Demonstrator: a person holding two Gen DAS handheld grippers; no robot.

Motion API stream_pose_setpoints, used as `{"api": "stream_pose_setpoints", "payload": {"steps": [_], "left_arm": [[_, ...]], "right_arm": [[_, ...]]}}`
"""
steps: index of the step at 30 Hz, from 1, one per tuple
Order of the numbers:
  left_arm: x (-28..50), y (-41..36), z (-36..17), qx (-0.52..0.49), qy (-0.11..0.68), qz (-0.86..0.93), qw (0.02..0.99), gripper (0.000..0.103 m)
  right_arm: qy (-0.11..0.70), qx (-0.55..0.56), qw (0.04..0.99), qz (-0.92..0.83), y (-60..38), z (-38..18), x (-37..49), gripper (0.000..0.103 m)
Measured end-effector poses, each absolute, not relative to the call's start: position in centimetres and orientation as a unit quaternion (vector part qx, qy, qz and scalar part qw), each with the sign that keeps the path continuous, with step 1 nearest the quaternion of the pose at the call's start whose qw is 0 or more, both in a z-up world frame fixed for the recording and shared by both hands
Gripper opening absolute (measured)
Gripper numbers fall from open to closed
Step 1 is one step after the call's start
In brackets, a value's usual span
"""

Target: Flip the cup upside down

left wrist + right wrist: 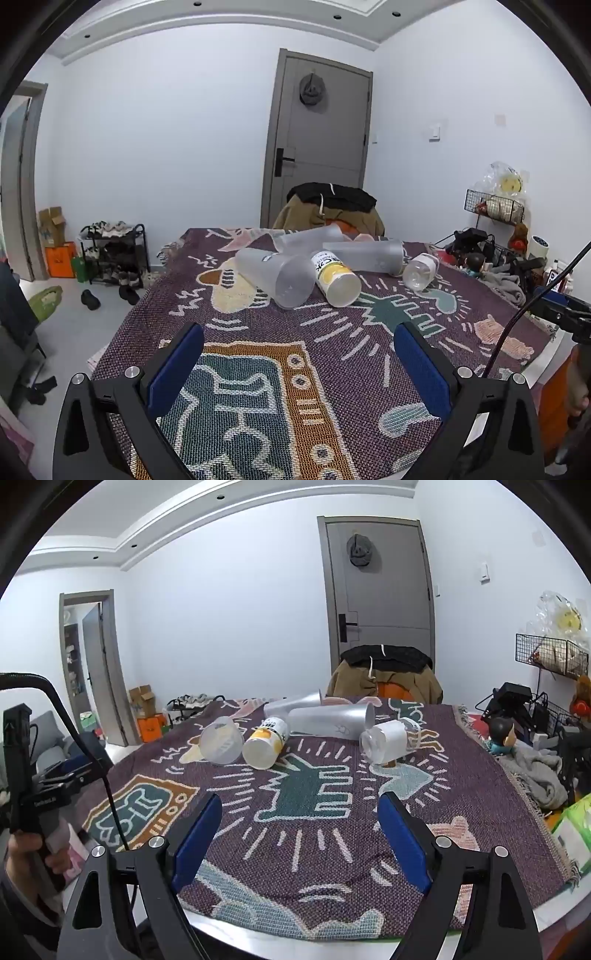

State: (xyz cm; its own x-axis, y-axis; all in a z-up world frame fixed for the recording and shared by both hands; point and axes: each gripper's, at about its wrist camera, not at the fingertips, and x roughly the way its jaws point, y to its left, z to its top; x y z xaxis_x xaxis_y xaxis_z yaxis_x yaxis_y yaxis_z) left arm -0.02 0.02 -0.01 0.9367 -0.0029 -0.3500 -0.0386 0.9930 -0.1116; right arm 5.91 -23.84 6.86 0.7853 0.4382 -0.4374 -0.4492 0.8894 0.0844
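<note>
Several cups lie on their sides on a patterned woven cloth (258, 332) (314, 834). A frosted clear cup (275, 275) (221, 744) lies nearest on the left. A yellow-and-white printed cup (336, 278) (266, 744) lies beside it. Two more frosted cups (364, 254) (328, 720) lie behind. A clear cup with a white label (421, 269) (388, 740) lies to the right. My left gripper (299, 334) is open and empty, short of the cups. My right gripper (301, 805) is open and empty, also short of them.
A chair draped with clothes (328, 210) (388, 675) stands behind the table, before a grey door (317, 136). Clutter and a wire rack (550, 653) fill the right side. A shoe rack (114, 254) stands on the floor at left. The table's near edge (295, 941) shows.
</note>
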Motion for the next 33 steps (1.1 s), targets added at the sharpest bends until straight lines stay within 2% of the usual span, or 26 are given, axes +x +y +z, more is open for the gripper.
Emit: {"api": "stream_pose_setpoints", "payload": {"steps": [33], "left_arm": [[-0.8,-0.4,0.5,-0.032,0.150,0.005,0.988,0.103]], "right_arm": [[0.229,-0.011,0.946,0.228,-23.8,6.6,6.0,0.086]]}}
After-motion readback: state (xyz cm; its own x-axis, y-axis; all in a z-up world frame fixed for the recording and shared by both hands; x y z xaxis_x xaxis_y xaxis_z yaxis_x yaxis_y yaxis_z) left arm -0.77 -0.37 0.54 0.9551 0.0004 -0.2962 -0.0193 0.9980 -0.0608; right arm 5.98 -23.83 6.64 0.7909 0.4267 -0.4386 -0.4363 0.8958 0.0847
